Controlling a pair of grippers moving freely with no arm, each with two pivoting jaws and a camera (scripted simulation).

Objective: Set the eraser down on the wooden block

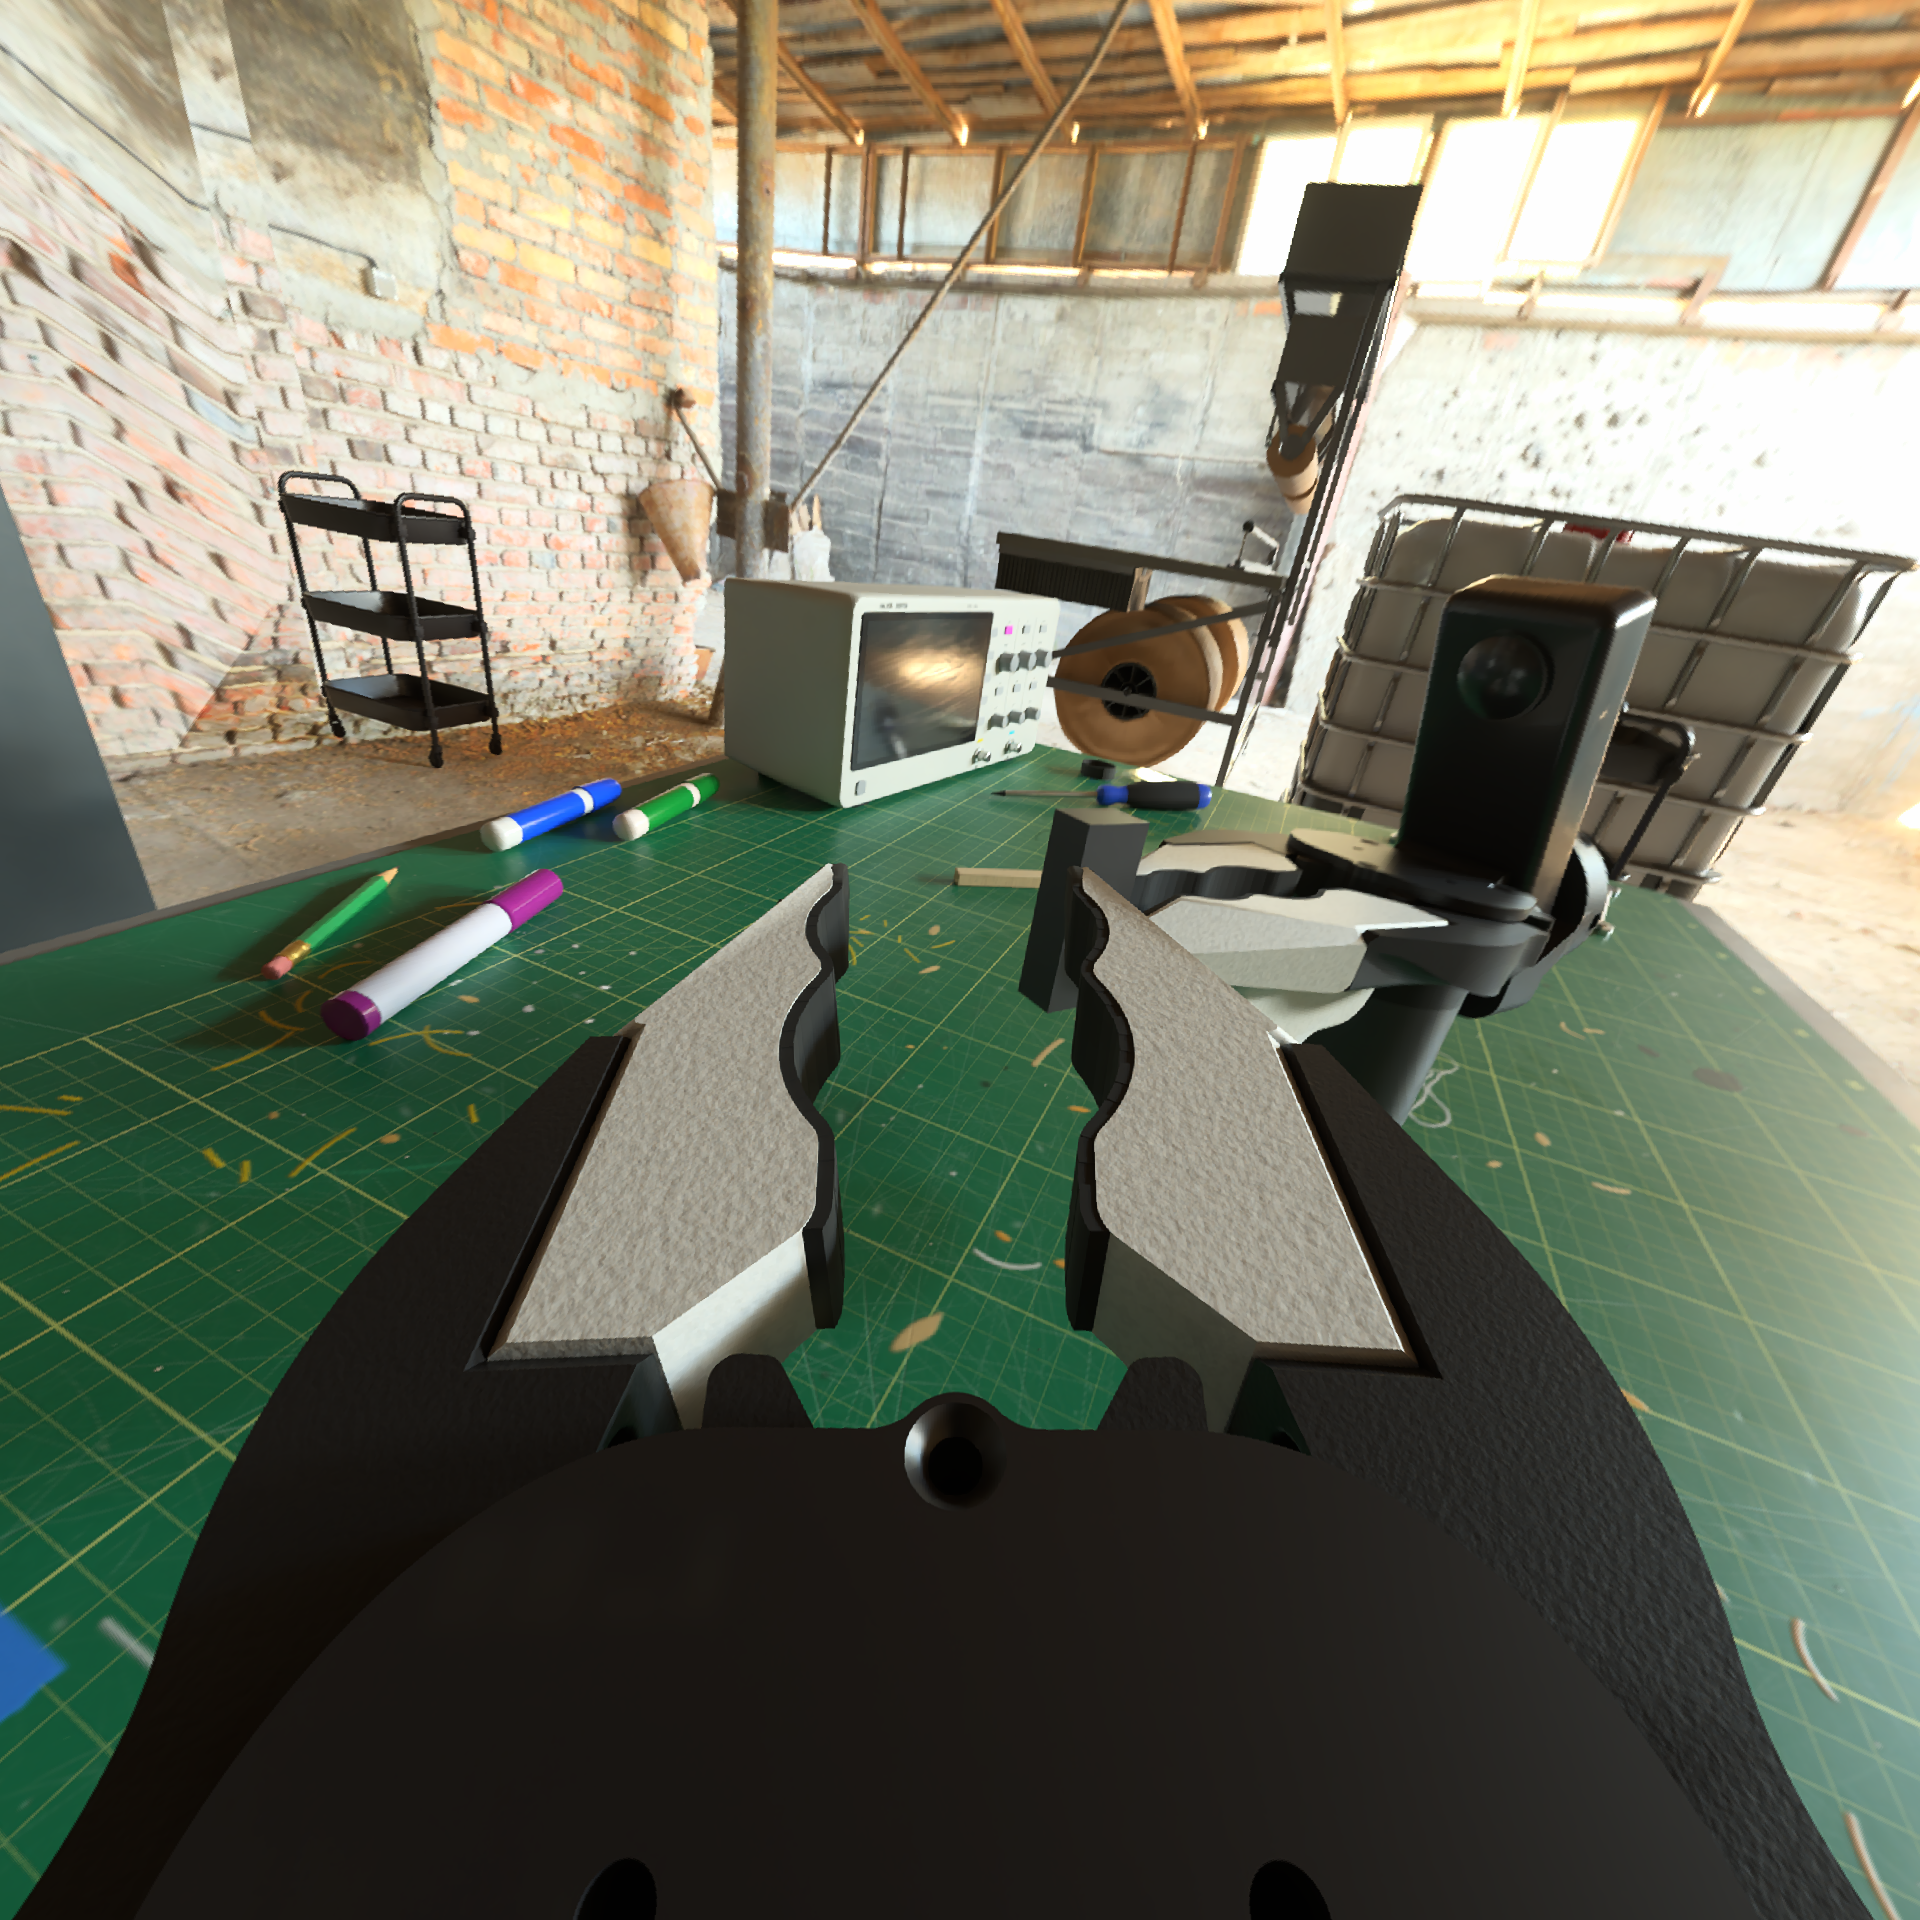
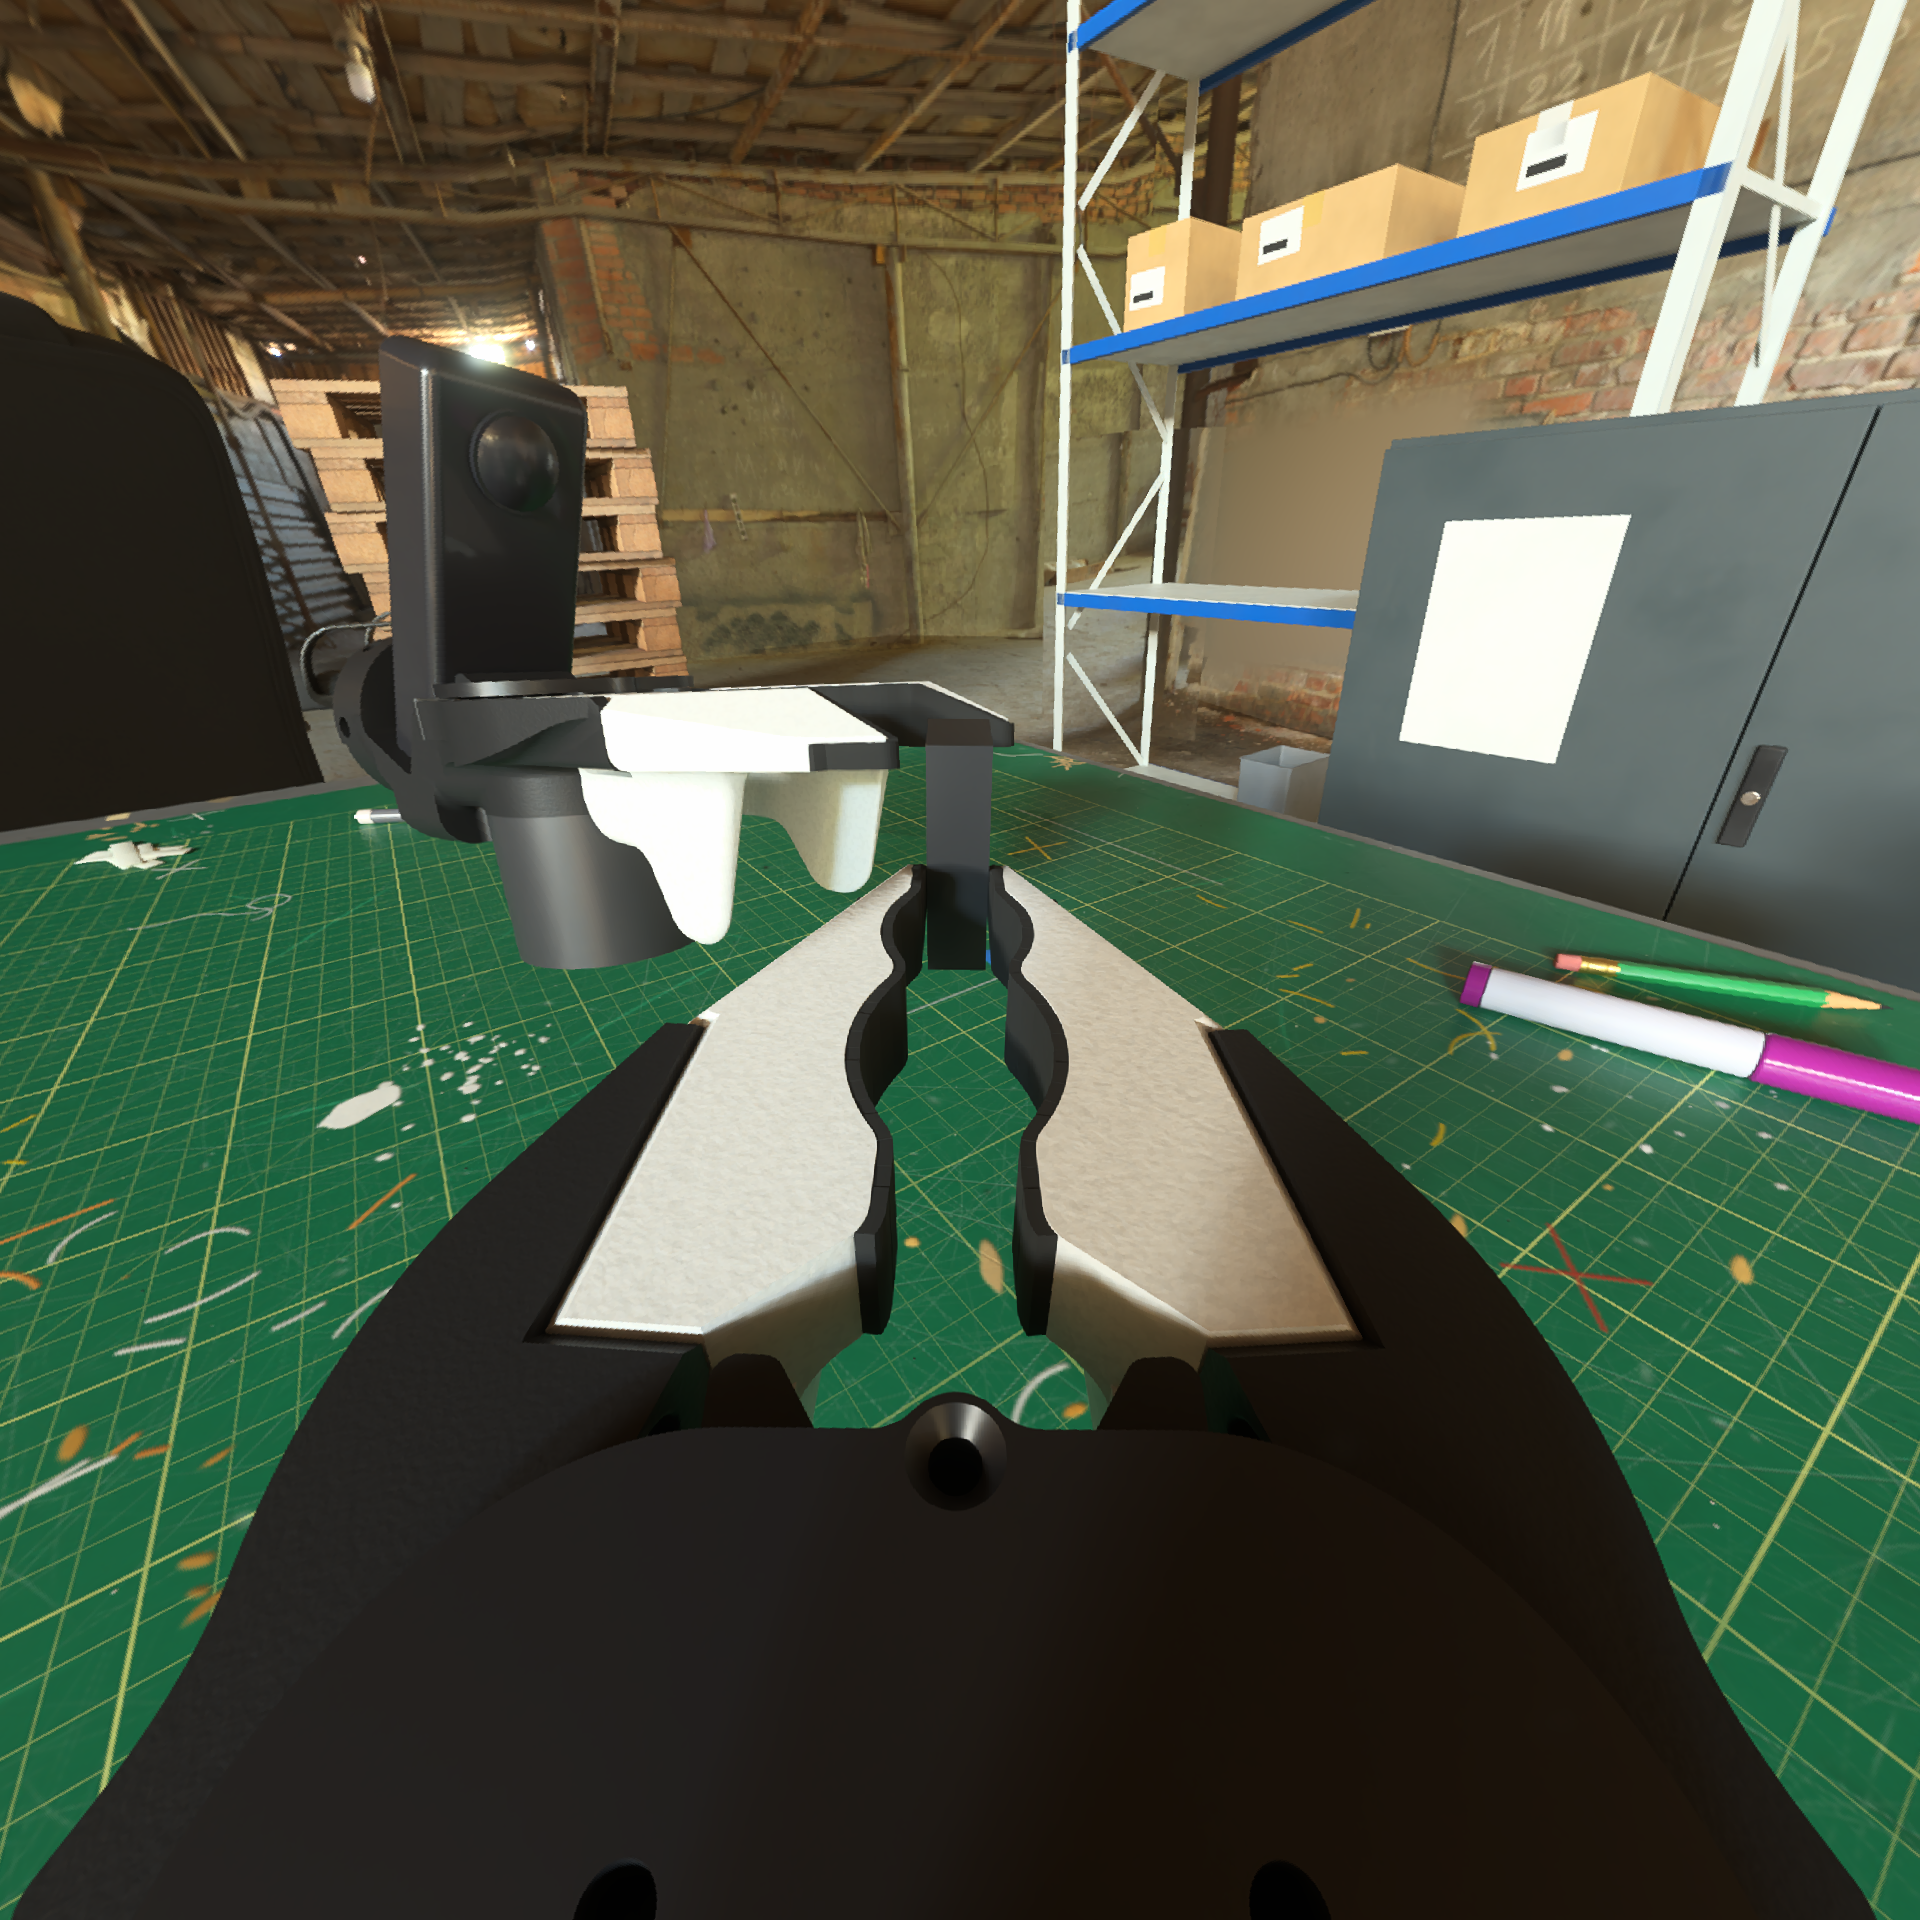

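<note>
The eraser [image 2: 956, 831] is a dark grey block standing upright between my right gripper's [image 2: 956, 888] fingertips, which are shut on its lower part just above the green mat [image 2: 312, 1039]. In the left wrist view the eraser [image 1: 1065, 914] shows just right of my left gripper [image 1: 956, 894], which is open and empty, with the right gripper [image 1: 1132, 873] reaching in from the right. The wooden block [image 1: 992, 878] is a small tan slab lying flat on the mat just beyond the eraser. The left gripper [image 2: 914, 732] shows side-on in the right wrist view, its tips by the eraser's top.
A purple marker [image 1: 436, 956], a green pencil [image 1: 332, 923], a blue marker [image 1: 551, 814] and a green marker [image 1: 665, 808] lie left. An oscilloscope [image 1: 883, 686], a spool [image 1: 1132, 686] and a screwdriver [image 1: 1153, 796] stand at the back. A grey cabinet [image 2: 1610, 665] borders the table.
</note>
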